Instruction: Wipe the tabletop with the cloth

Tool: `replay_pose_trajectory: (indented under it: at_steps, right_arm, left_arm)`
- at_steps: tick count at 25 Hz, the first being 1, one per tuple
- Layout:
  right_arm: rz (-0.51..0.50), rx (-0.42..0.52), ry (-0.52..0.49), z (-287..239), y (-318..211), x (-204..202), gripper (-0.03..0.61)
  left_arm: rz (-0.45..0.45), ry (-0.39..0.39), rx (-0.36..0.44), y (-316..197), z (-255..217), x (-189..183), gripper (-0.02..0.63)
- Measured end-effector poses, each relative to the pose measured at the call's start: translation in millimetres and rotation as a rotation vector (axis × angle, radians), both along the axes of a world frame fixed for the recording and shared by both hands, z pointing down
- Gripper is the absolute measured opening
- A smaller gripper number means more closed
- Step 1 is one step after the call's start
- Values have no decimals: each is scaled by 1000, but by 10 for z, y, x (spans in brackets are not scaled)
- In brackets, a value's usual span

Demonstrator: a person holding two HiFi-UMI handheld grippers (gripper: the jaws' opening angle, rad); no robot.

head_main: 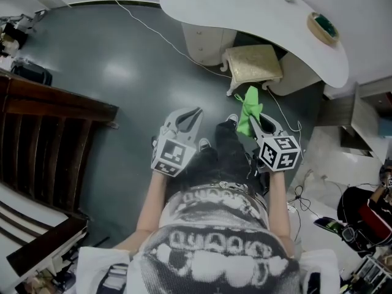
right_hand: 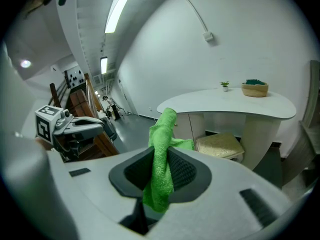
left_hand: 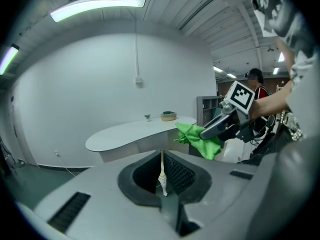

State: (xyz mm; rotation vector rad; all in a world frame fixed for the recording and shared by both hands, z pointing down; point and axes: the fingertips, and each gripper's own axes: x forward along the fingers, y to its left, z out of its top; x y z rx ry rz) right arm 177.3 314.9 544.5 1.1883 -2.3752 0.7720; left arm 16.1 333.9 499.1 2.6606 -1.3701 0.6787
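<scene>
Cloth (right_hand: 161, 149), green, clamped in right claw (right_hand: 163, 176), ends free, ready for wiping; white surface (head_main: 245, 11) well apart ahead; left claw (left_hand: 162, 176) clenched, empty.

The cloth (right_hand: 161, 149) is fuzzy green microfibre with a rough, looped nap. The left gripper (left_hand: 162, 170) and right gripper (right_hand: 159, 171) have matt grey plastic shells, and their jaws carry black ribbed pads. The tabletop (head_main: 245, 8) is smooth, dull white. The floor (head_main: 110, 72) is glossy grey-green. The stool (head_main: 252, 63) has a cream patterned fabric cushion. The slatted frame (head_main: 37, 146) is dark stained wood.
</scene>
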Motion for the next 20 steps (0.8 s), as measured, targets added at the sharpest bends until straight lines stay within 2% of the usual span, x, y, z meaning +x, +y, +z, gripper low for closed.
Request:
replay_pose_trajectory:
  at_steps: [9, 20]
  right_arm:
    - [-34, 21, 21, -78, -155, -58, 75]
    - [-30, 21, 38, -65, -340, -129, 74]
  left_arm:
    - [-14, 26, -3, -44, 30, -38, 14]
    - [15, 2, 1, -130, -5, -123, 14]
